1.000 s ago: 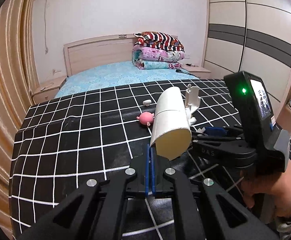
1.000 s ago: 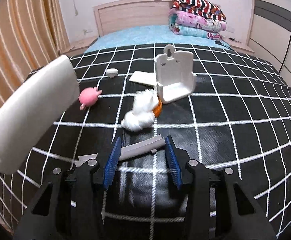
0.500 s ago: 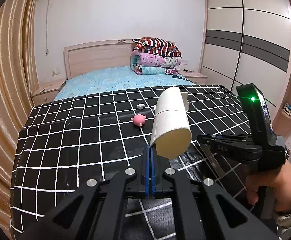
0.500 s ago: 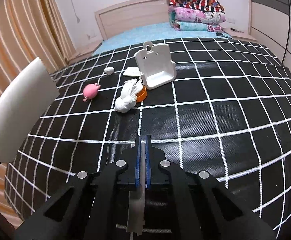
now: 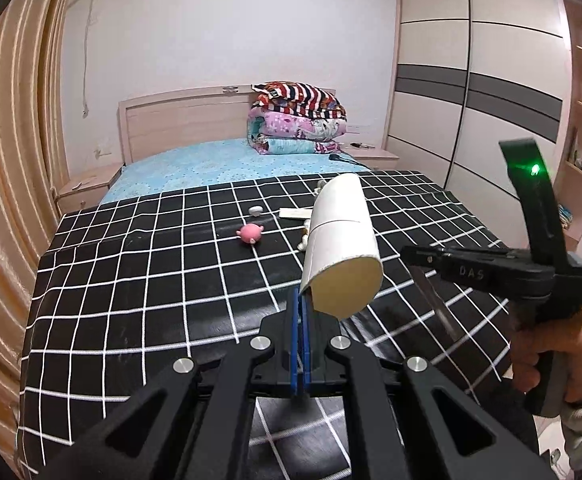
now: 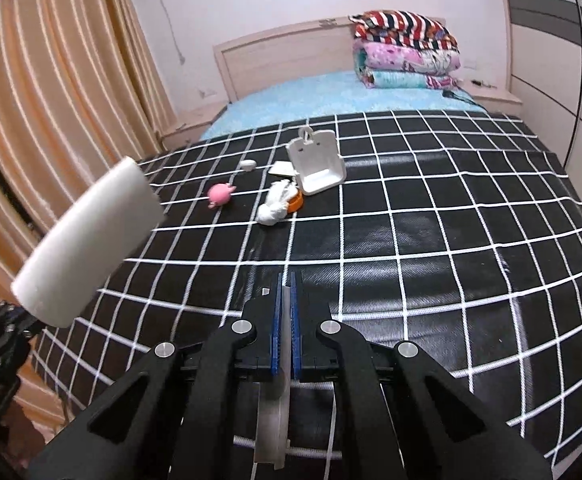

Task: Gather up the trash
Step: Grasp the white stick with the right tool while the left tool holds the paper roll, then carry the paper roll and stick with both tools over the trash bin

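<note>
My left gripper (image 5: 302, 300) is shut on the wall of a white paper cup (image 5: 343, 248), which tips up and away above the black checked cloth (image 5: 151, 280). My right gripper (image 6: 285, 280) is shut on a flat grey strip (image 6: 277, 412) that hangs down behind its pads. In the left wrist view the same strip (image 5: 433, 300) dangles under the right gripper, held by a person's hand (image 5: 547, 356). The cup (image 6: 91, 240) shows at the left of the right wrist view. A crumpled white tissue (image 6: 275, 204) lies on the cloth beside an orange ring (image 6: 295, 202).
A pink pig toy (image 6: 219, 194), a white plastic holder (image 6: 317, 164), a flat white card (image 6: 282, 168) and a small white piece (image 6: 247, 164) lie mid-cloth. Folded quilts (image 5: 299, 120) sit at the headboard. A curtain (image 5: 7, 200) hangs left, a wardrobe (image 5: 475, 120) stands right.
My right gripper closed on the grey strip and lifted it off the cloth. Both grippers drew back and up from the bed, the cup still held in the left.
</note>
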Tool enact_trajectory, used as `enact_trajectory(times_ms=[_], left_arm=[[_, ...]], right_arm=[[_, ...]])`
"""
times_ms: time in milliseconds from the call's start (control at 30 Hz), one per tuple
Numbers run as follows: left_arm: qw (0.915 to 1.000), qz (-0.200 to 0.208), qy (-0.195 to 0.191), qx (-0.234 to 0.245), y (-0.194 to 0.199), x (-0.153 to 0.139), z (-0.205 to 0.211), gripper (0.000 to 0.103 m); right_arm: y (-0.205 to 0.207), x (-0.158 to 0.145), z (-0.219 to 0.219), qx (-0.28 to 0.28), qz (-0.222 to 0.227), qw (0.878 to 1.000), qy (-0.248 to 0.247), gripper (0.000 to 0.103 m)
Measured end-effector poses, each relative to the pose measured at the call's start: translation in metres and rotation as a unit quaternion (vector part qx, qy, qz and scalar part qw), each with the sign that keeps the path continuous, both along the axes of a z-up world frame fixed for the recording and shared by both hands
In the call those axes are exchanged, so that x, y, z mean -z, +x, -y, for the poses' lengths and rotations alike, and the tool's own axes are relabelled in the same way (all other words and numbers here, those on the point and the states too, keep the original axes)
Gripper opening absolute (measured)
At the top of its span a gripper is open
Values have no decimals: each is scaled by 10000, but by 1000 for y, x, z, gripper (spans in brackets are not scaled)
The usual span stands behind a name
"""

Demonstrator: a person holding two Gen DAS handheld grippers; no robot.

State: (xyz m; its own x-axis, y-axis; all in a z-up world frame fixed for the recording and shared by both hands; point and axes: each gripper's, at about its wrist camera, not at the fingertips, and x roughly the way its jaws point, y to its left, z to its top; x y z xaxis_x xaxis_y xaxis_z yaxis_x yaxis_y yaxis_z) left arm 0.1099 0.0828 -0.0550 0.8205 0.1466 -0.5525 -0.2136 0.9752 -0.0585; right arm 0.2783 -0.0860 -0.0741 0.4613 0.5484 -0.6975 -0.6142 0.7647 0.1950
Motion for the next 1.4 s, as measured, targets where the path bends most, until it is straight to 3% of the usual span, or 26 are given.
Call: enact_trajectory(times_ms=[600,867,1033,1400], left_arm=[[9983,-417,-144,380,-76,33,62,1],[9925,-871,-177,836,-103,57,93,1],[9864,-1228,-484,975,-115,84,103,1],[9761,-1902,-693,792,-113,139,101,1]], right_arm=[[-79,-5,45,-654,244,9976,-5,5],[-94,22,71,-835,-135,9964,-48,5],[-107,37,84,-885,-413,9952,65,5],[-125,84,86,-1035,-1124,9882,117,5]])
